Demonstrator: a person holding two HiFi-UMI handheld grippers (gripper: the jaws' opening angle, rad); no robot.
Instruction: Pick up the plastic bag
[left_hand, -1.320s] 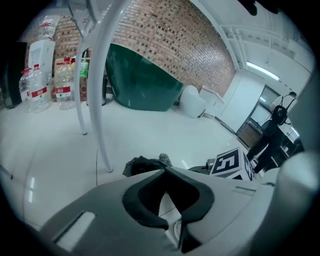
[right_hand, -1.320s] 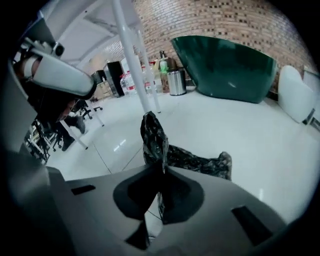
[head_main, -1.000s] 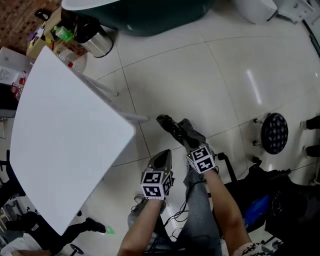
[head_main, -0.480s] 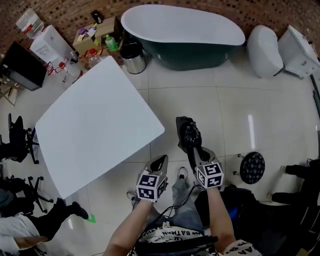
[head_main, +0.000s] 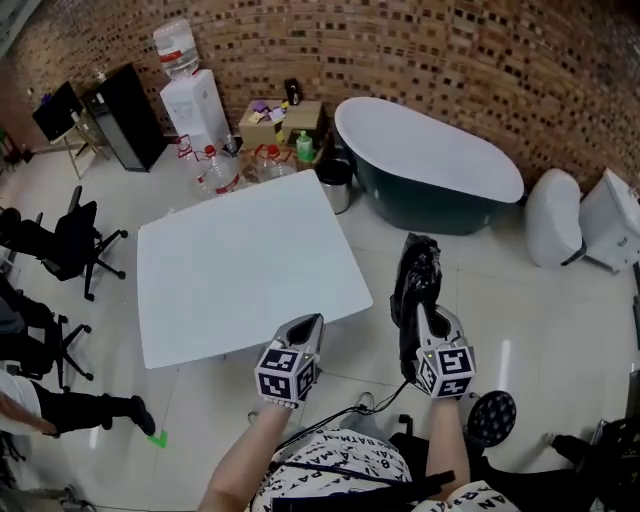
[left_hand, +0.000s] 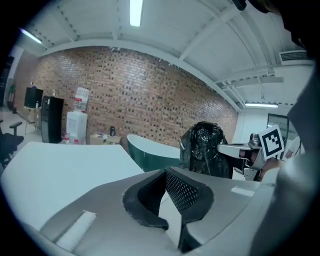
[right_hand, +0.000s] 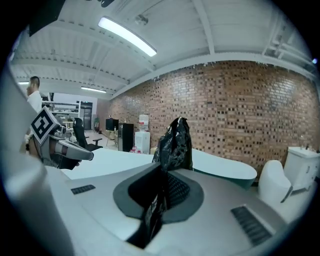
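The black plastic bag (head_main: 415, 280) hangs crumpled from my right gripper (head_main: 420, 315), which is shut on its lower edge and holds it in the air right of the white table (head_main: 240, 260). In the right gripper view the bag (right_hand: 174, 142) stands up from between the pads of the right gripper (right_hand: 162, 172). My left gripper (head_main: 308, 322) hovers over the table's near edge, shut with nothing in it. The left gripper view shows the left gripper (left_hand: 166, 175) with the bag (left_hand: 205, 150) off to its right.
A dark green bathtub (head_main: 430, 165) stands against the brick wall, with a metal bin (head_main: 335, 185) and boxes (head_main: 270, 125) beside it. A water dispenser (head_main: 190, 95) and an office chair (head_main: 70, 235) stand at the left. A black stool (head_main: 490, 415) is near my right arm.
The head view has swung up from the floor to take in the room. Both grippers stay side by side, and the right one has kept the bag, now raised beside the table.
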